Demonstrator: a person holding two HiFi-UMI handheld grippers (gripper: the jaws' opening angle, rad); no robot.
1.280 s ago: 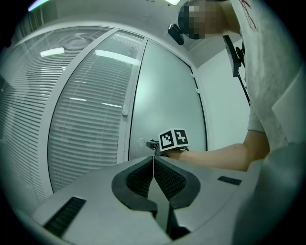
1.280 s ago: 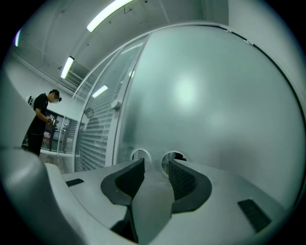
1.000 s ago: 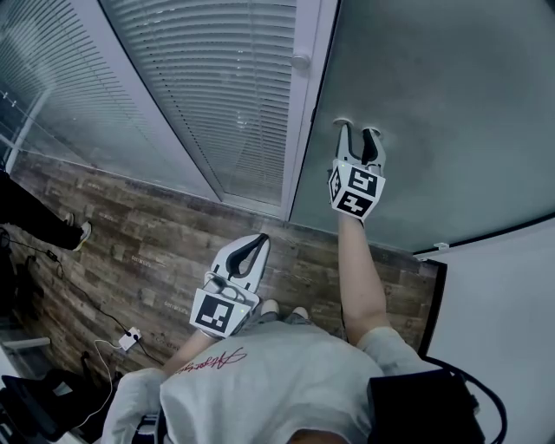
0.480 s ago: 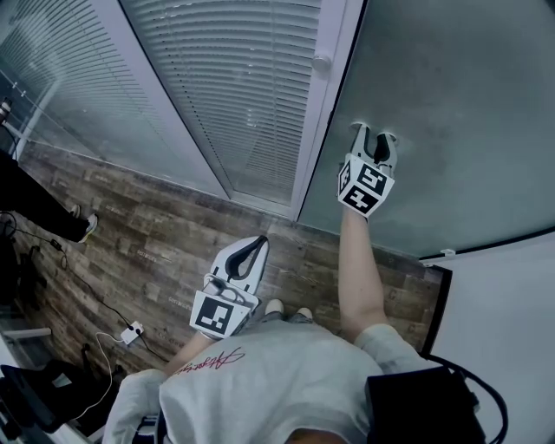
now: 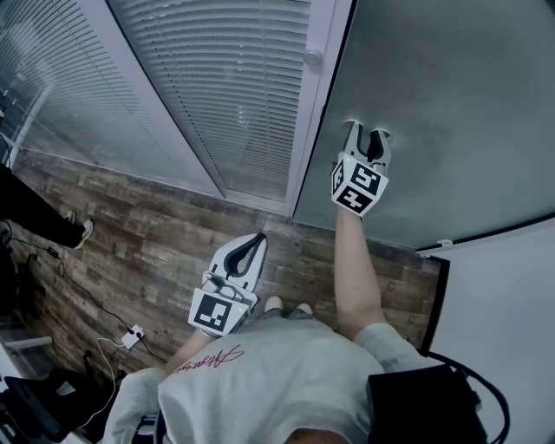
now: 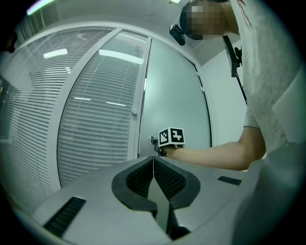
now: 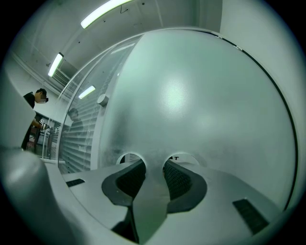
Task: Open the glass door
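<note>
Your right gripper (image 5: pixel 364 133): fingers just closing a little, apart, nothing between them, tips at door (image 5: pixel 451 95) straight ahead, door's free edge to their left. Left gripper (image 5: pixel 257 244): fingers clenched, empty, farther back

Floor (image 5: pixel 156 234): dark wood-look planks, running from 9 o'clock toward 4 o'clock in the head view.
Blinds (image 5: pixel 217 78): pale horizontal slats filling tall framed panels, 11 to 12 o'clock.
Wall (image 5: pixel 503 321): plain white, 4 o'clock.
Power strip (image 5: pixel 130 336): white, lying on the floor, 8 o'clock.
Ceiling lights (image 7: pixel 103 12): lit strips, 11 o'clock in the right gripper view.
</note>
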